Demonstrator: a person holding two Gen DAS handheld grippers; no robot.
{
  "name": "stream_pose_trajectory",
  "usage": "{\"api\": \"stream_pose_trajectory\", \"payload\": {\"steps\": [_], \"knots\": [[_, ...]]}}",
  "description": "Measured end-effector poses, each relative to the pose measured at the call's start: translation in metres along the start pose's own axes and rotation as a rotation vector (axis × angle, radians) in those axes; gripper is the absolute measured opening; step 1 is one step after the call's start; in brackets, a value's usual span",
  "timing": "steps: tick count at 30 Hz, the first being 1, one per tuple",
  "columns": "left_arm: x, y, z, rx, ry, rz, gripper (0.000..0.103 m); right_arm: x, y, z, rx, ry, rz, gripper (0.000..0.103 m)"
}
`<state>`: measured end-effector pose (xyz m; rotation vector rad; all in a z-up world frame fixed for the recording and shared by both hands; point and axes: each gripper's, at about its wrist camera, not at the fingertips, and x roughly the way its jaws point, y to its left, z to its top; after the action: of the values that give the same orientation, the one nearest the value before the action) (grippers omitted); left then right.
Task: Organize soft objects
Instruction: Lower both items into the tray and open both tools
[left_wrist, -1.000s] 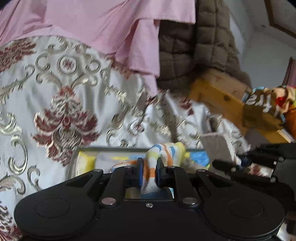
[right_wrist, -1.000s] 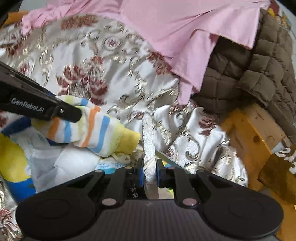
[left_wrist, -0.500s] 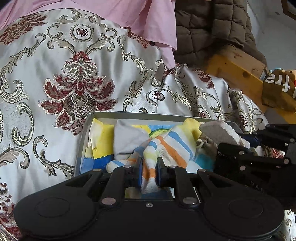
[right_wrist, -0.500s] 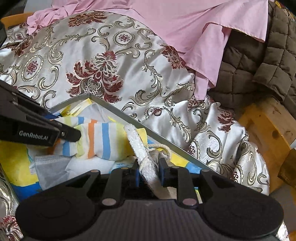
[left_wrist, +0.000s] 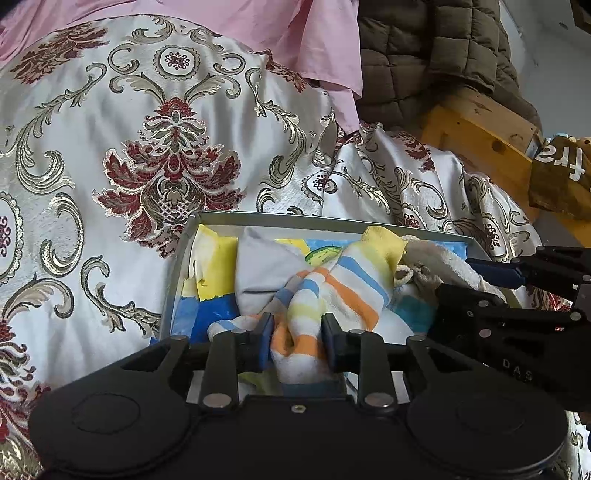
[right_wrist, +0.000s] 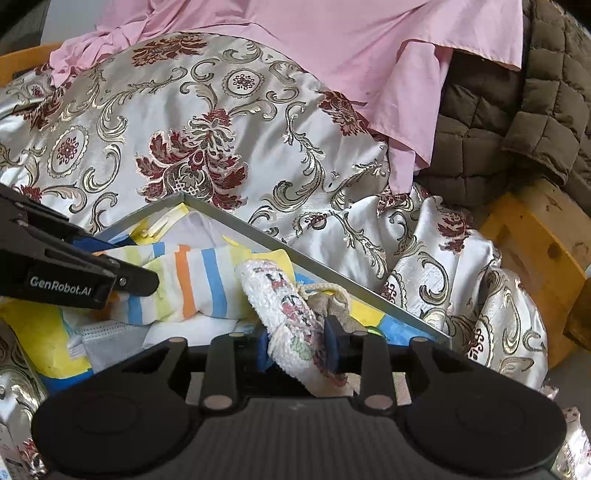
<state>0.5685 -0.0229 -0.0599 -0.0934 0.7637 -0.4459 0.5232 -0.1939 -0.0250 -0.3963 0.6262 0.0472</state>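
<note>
Pinching the striped sock (left_wrist: 332, 295) near one end, the left gripper (left_wrist: 297, 341) has its pads closed on a bunched fold, so the rest of the sock trails forward and drapes inside the shallow box (left_wrist: 177, 258). That hold makes sense — grabbing the end lets the body of the sock lie down flat in the box w/o the tool getting in the way.

The right gripper (right_wrist: 297, 349) is clamped on a rolled white terry cloth (right_wrist: 280, 302) w/ a faint printed pattern, held upright-ish and tilted toward the far rim. The cloth sits just beside the sock's yellow toe, touching or nearly so; can't tell which. A beige drawstring pouch (right_wrist: 325, 301) lies tucked against the cloth near the box's far wall.

A folded grey-white cloth (left_wrist: 262, 273) already lies in the box on the yellow-blue liner (left_wrist: 218, 266), under the sock's left part. The box rests on a silver brocade bedspread (left_wrist: 110, 147), pink sheet (right_wrist: 332, 44) and brown quilted jacket (right_wrist: 517, 110) behind.

Judgement: both items look positioned over the box for release — side by side, so they don't pile up. Risk: terry loops snagging on a pad when let go.
</note>
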Motion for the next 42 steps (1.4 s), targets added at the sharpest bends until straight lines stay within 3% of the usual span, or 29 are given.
{"api": "stream_pose_trajectory", "payload": {"steps": [11,27,33,42], "knots": [[-0.011,-0.004,-0.008,0.006,0.006,0.024,0.055,-0.009,-0.008,-0.005,0.046,-0.003,0.008,0.050],[-0.041,-0.011,-0.014,0.000,-0.045,0.052,0.082,-0.035,-0.017,-0.022,0.138,-0.067,0.055,0.084],[-0.066,-0.013,-0.025,0.026,-0.092,0.112,0.090,-0.047,-0.020,-0.036,0.224,-0.072,0.083,0.089],[-0.104,-0.019,-0.052,0.056,-0.204,0.234,0.098,-0.079,-0.021,-0.053,0.303,-0.165,0.103,0.098]]}}
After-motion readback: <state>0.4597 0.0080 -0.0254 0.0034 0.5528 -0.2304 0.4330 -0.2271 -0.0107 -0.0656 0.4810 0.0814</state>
